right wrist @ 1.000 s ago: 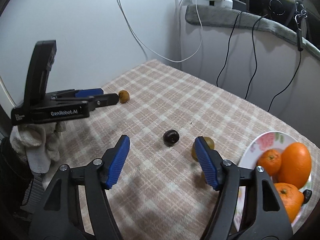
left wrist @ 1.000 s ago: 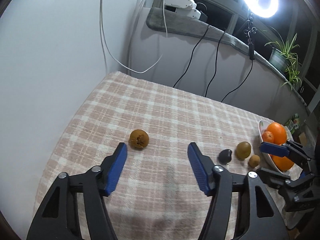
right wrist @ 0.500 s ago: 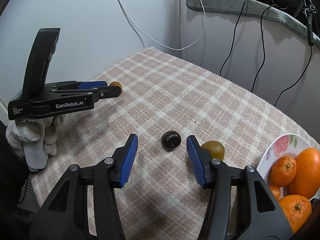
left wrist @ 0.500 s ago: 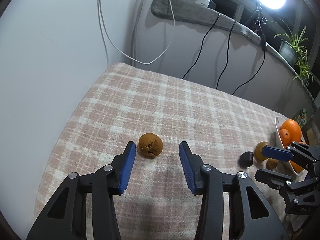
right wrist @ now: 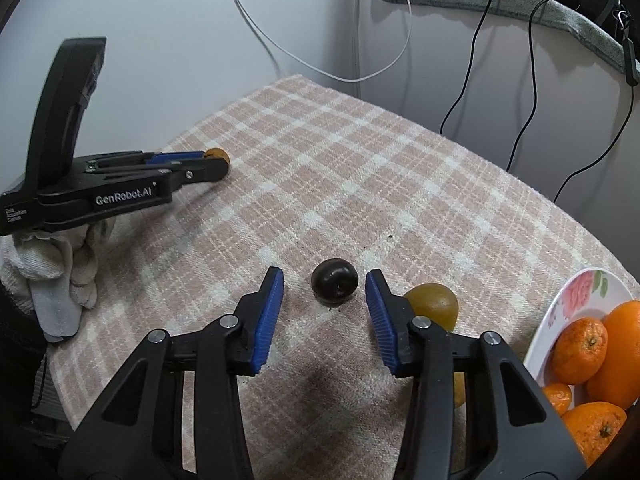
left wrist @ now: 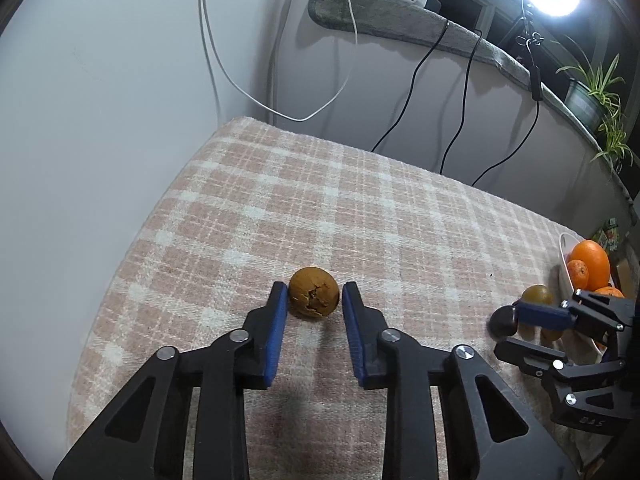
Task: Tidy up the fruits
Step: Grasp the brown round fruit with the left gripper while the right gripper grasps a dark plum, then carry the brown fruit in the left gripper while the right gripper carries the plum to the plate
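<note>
tongs: black | pads: blue, ribbed | glove: white

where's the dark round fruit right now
In the right wrist view the dark fruit lies on the checked cloth, centred between the right claw's blue pads without touching them, with a greenish fruit just to its right.

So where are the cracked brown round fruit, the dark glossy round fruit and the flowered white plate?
cracked brown round fruit [left wrist: 314,292], left wrist view, cracked front.
dark glossy round fruit [right wrist: 334,286], right wrist view, top.
flowered white plate [right wrist: 580,292], right wrist view, rim.
</note>
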Motion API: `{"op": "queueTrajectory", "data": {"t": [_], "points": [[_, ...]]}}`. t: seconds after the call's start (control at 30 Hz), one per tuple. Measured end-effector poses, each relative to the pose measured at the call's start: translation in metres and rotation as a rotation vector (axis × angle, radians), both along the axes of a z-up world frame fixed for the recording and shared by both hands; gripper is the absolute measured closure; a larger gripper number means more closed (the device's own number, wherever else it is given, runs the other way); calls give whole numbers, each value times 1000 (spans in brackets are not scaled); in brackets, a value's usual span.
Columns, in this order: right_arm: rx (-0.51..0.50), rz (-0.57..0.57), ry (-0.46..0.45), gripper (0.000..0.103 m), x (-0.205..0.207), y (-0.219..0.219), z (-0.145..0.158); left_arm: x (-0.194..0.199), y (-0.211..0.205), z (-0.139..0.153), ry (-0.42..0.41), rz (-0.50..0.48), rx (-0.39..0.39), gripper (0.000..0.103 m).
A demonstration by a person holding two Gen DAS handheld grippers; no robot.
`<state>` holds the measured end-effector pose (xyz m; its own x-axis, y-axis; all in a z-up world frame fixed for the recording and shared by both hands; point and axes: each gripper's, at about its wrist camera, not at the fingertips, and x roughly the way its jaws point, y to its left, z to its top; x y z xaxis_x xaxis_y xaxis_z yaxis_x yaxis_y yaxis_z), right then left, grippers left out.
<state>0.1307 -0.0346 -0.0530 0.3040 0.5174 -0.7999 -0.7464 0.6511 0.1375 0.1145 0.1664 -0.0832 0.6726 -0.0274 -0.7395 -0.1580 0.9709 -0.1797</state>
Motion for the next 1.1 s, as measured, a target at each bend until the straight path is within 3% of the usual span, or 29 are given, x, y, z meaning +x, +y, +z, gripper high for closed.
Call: {"op": "queueTrajectory", "data": {"t": [0.2, 0.63, 1.1], "points": [[-14, -13, -9, 78, 0, 0, -2, -1, -2, 1, -3, -3, 13, 79], [45, -22, -30, 79, -8, -12, 11, -15, -12, 16, -50, -22, 28, 79], [118, -68, -97, 79, -25, -57, 49, -38, -69, 57, -161, -158, 8, 79]]}}
